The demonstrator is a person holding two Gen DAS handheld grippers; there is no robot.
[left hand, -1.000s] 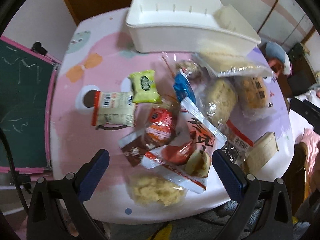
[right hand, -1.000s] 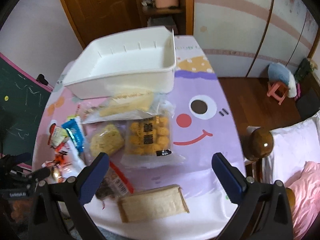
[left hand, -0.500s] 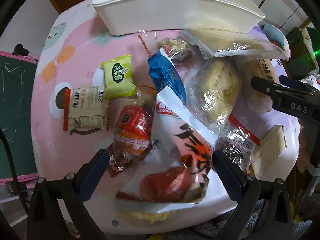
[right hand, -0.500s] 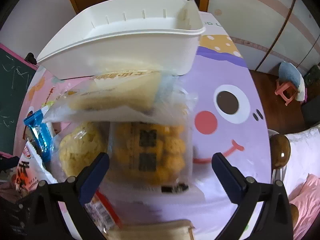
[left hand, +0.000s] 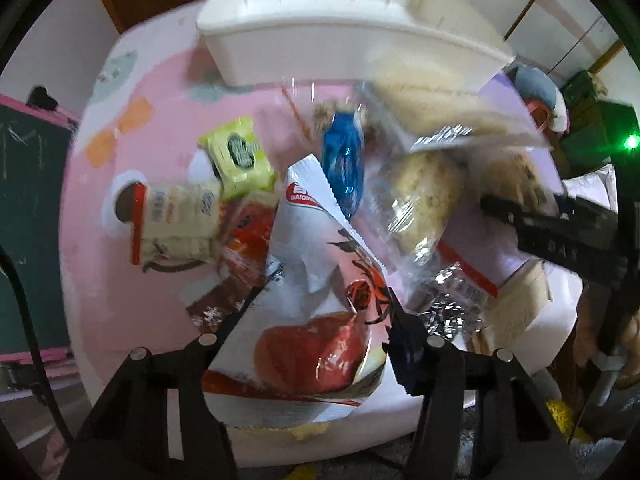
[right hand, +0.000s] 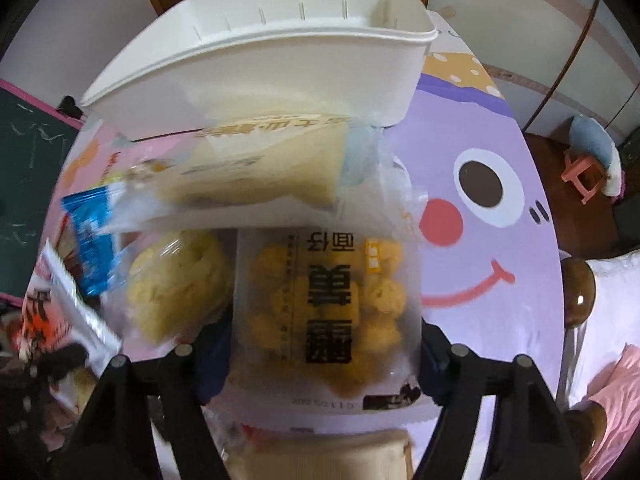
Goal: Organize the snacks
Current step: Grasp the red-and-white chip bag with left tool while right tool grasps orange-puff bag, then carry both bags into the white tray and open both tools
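Note:
My left gripper [left hand: 320,320] is shut on a white and red snack bag [left hand: 316,296], its two fingers pressing the bag's sides at the front of the table. My right gripper [right hand: 320,356] is shut on a clear bag of yellow puffs [right hand: 332,304], with a finger on each side of it. The white bin [left hand: 344,28] stands at the back of the table and also shows in the right wrist view [right hand: 264,68]. A long clear bag of pale cake [right hand: 260,168] lies against the bin's front wall.
Loose snacks lie on the pink and purple table [left hand: 132,272]: a green packet [left hand: 240,156], a beige and red packet [left hand: 176,220], a blue packet [left hand: 344,164], a round yellow cake bag [right hand: 176,284], a foil packet [left hand: 456,300]. A chalkboard [left hand: 24,220] stands left.
Both grippers moved forward and down onto the pile and closed: the left onto the white and red bag, the right onto the bag of yellow puffs.

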